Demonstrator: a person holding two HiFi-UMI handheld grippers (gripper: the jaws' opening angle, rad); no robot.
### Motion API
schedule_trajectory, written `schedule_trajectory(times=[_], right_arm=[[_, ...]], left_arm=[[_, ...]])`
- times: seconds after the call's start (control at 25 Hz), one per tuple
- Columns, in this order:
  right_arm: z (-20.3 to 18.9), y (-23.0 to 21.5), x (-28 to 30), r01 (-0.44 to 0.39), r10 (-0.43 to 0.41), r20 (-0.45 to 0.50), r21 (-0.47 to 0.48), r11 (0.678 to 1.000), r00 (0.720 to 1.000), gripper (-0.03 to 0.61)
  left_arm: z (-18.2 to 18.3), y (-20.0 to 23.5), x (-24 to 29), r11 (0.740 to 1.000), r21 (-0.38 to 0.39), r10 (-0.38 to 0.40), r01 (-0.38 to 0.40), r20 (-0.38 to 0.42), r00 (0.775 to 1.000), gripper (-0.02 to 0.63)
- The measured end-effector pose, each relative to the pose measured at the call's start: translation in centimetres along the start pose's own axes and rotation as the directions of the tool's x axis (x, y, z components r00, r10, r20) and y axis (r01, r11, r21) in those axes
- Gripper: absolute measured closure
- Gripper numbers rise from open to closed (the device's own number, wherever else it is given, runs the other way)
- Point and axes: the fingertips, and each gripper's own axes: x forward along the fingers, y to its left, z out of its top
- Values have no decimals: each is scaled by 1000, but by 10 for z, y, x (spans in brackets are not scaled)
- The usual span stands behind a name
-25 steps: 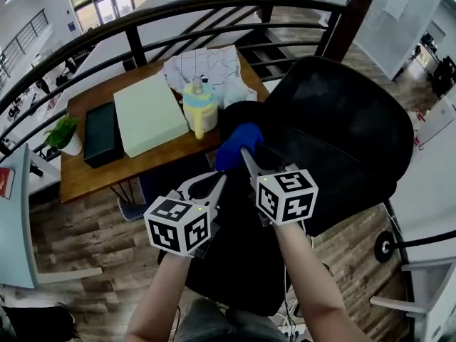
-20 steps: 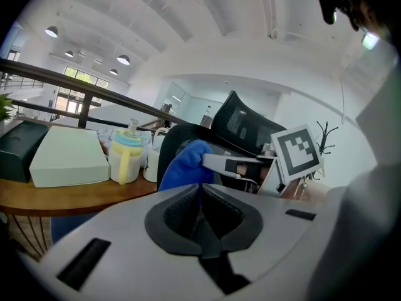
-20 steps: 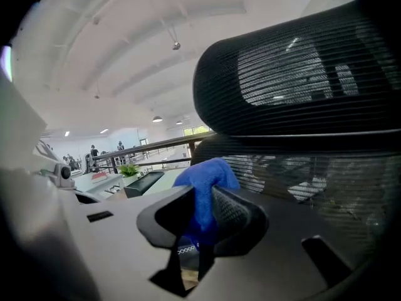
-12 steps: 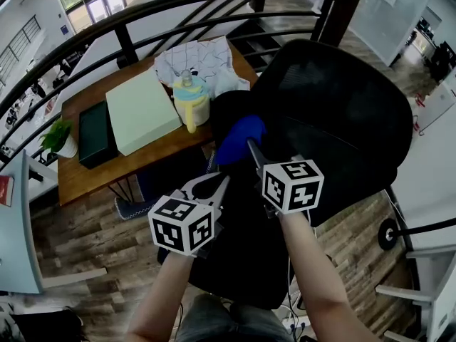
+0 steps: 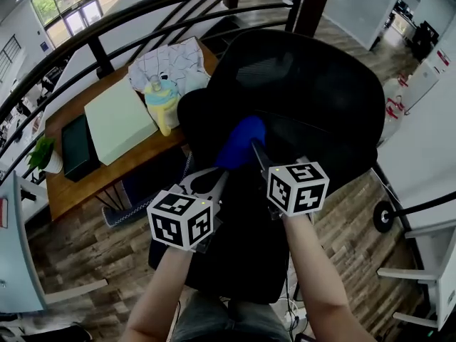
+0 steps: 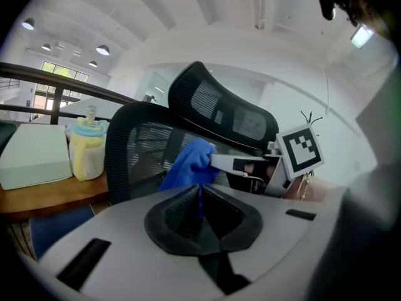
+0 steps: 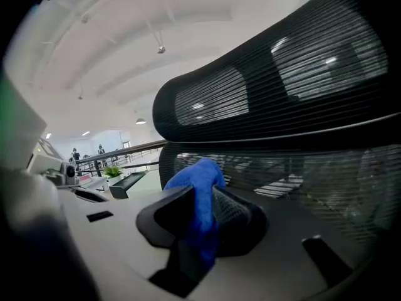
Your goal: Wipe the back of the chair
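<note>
The right gripper (image 7: 202,213) is squeezed tight on a blue cloth (image 5: 239,140). The cloth is soft and light and it flops. It is best held by a bunched bit, as it is here, with the loose puff sticking out past the jaw tips to do the rubbing. The puff is up against the chair back (image 5: 320,84), right in front of this gripper. The chair back is black net on a hard frame, and the net will likely give a little when pushed.

The left gripper (image 6: 200,196) is just to the left of the right one, with its jaws closed. A thin blue line shows between them, and it may only be the cloth seen beyond.

Off to the left gripper's left, a yellow bottle (image 6: 88,150) stands on a table (image 6: 56,196). Its yellow sides hide what is inside. A pale green box (image 6: 31,155) lies shut beside it.
</note>
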Motion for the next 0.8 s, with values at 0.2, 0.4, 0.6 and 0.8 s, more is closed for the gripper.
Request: schedule_trajectory(times=[0.2, 0.4, 0.6, 0.8], right_arm=[[0, -31, -30, 55, -56, 24, 50, 997, 998, 479], [-3, -72, -68, 155, -160, 45, 87, 984, 986, 499], [-8, -102, -97, 226, -232, 52, 100, 969, 971, 526], [-13, -132, -130, 296, -306, 61, 132, 946, 950, 531]], left_arm=[[3, -30, 21, 998, 29, -58, 58, -14, 998, 588], [0, -63, 43, 991, 53, -121, 123, -38, 992, 588], [-3, -90, 62, 982, 63, -175, 179, -59, 983, 588], [-4, -118, 77, 970, 81, -224, 230, -75, 972, 588]])
